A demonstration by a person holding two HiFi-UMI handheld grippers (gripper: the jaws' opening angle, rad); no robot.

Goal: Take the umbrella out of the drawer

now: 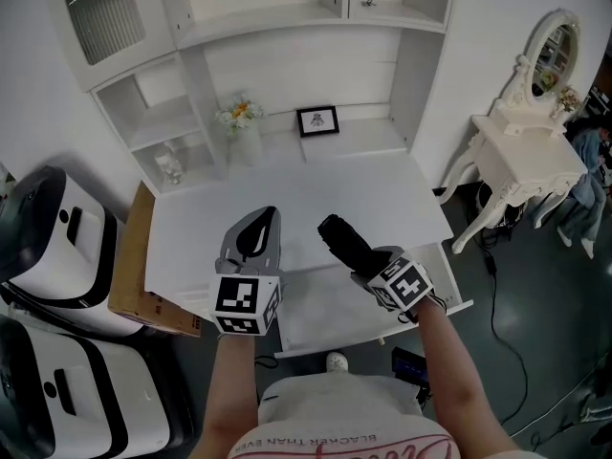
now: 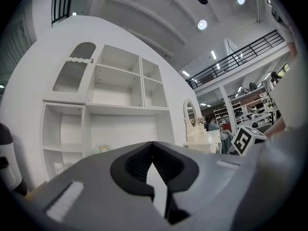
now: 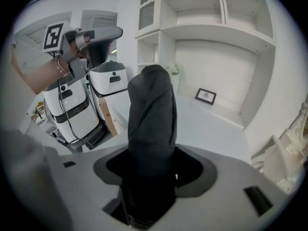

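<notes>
Evidently mid-extraction: the right gripper (image 1: 368, 261) clamps the folded umbrella (image 1: 340, 236) above the open drawer (image 1: 325, 316) at the desk's (image 1: 287, 189) front edge. Next, carry it clear; the left gripper (image 1: 267, 220) is closed, empty.

1. Shirt (image 1: 344, 419): small capitals "BLACKER THAN EVER", upside down in the head view;
2. Pink script under that line: cut off, unreadable;
3. Two cubes (image 1: 245, 301) (image 1: 405, 283): black-and-white square code markers.
</notes>
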